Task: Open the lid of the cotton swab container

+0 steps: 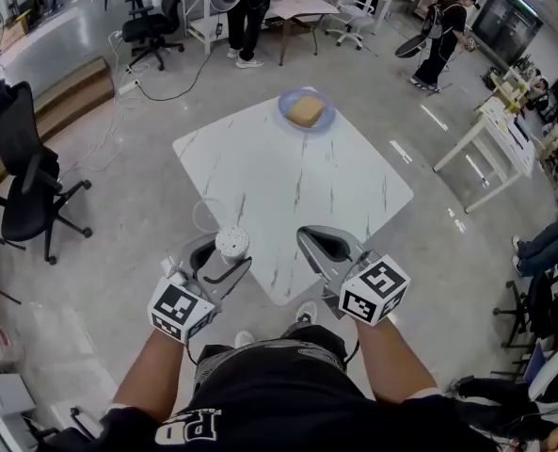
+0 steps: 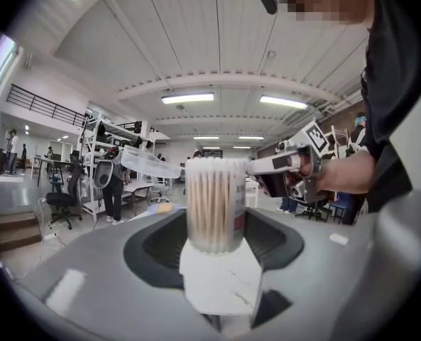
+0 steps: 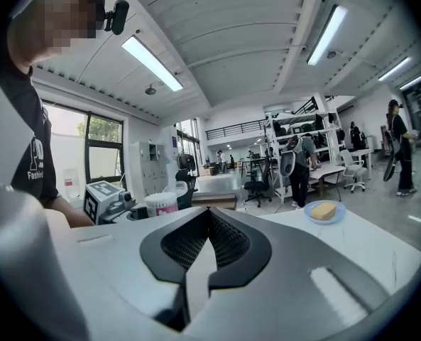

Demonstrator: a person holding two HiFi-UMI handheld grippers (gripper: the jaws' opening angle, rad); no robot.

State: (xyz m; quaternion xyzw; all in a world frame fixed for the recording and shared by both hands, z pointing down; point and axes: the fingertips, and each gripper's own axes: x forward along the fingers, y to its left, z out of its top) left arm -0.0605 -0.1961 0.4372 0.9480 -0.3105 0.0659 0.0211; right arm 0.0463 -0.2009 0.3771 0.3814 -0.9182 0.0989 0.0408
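My left gripper (image 1: 220, 260) is shut on a clear round cotton swab container (image 1: 231, 245), held upright just off the near left edge of the white table (image 1: 288, 186). In the left gripper view the container (image 2: 216, 204) stands between the jaws, full of swabs, with its clear lid (image 2: 150, 163) flipped open and sticking out to the left. My right gripper (image 1: 304, 234) hovers to the right of the container, shut with nothing between its jaws (image 3: 209, 212). Its tip (image 2: 256, 168) sits close to the container's top rim. The container (image 3: 160, 203) also shows at the left of the right gripper view.
A blue plate with a tan block (image 1: 306, 111) sits at the table's far corner. A black office chair (image 1: 24, 177) stands to the left, with another (image 1: 151, 26) farther back. People stand near the desks (image 1: 297, 8) behind and at the right (image 1: 443, 36).
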